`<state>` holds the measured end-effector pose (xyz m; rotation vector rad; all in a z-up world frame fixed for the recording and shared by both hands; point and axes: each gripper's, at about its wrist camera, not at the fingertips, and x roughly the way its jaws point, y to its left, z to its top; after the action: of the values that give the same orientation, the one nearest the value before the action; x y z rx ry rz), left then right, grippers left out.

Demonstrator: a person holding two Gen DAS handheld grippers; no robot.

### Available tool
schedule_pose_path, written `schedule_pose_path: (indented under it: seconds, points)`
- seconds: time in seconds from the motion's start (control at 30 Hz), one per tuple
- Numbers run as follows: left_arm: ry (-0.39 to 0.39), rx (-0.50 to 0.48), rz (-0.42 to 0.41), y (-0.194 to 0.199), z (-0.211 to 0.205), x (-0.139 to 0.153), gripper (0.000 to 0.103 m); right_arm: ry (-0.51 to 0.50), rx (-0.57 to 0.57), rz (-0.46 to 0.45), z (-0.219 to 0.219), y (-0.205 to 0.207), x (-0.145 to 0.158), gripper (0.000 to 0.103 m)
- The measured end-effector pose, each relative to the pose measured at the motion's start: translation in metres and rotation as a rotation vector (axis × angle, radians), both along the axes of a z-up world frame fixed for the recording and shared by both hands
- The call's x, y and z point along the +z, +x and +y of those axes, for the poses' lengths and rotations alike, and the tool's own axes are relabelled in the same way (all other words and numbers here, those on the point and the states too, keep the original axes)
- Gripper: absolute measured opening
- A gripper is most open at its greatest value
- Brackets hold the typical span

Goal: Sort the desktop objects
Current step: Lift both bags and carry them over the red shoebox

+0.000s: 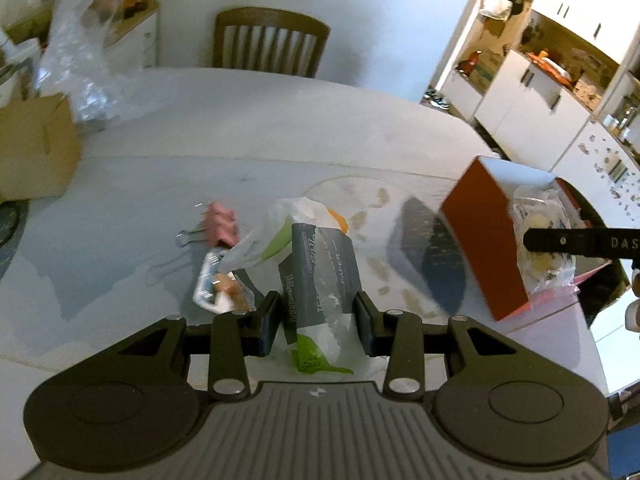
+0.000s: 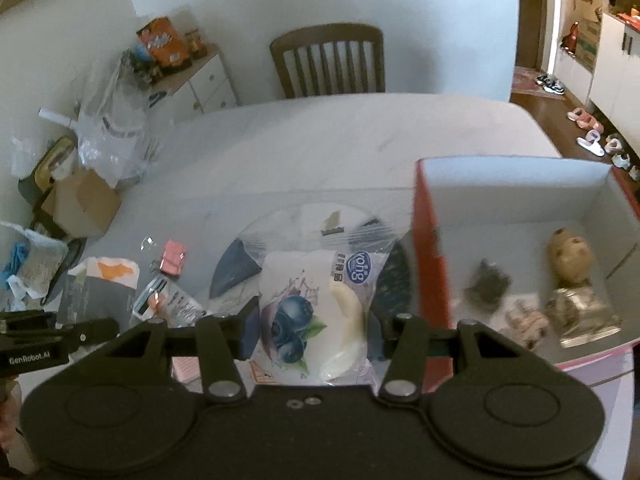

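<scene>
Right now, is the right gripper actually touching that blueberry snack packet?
Touching. In the right wrist view, the right gripper has both pads pressed against the sides of the blueberry packet, holding it clear of the table.

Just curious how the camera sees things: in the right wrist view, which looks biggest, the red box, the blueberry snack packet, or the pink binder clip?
1. Red box, clearly largest.
2. Blueberry snack packet, though it sits right at the camera in the right tool, which inflates it.
3. Pink binder clip, smallest.

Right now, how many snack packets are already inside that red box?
4: a round cookie at the back, a dark packet left, a pale one in front, a clear wrapped one right. More may be hidden.
</scene>
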<state>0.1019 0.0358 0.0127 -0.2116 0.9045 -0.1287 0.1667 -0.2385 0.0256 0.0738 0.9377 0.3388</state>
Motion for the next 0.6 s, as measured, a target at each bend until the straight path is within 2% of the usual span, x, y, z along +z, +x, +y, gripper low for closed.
schedule_pose_path:
  seconds: [0.27,0.6]
  points:
    - [-0.020,-0.067,-0.032,0.015,-0.044,0.015,0.038,-0.013,-0.052,-0.025,-0.053,0.013,0.015,0.051]
    - [-0.011,-0.114,-0.043,0.038,-0.106,0.021,0.038,-0.017,-0.088,-0.034,-0.111,0.034,0.013,0.051]
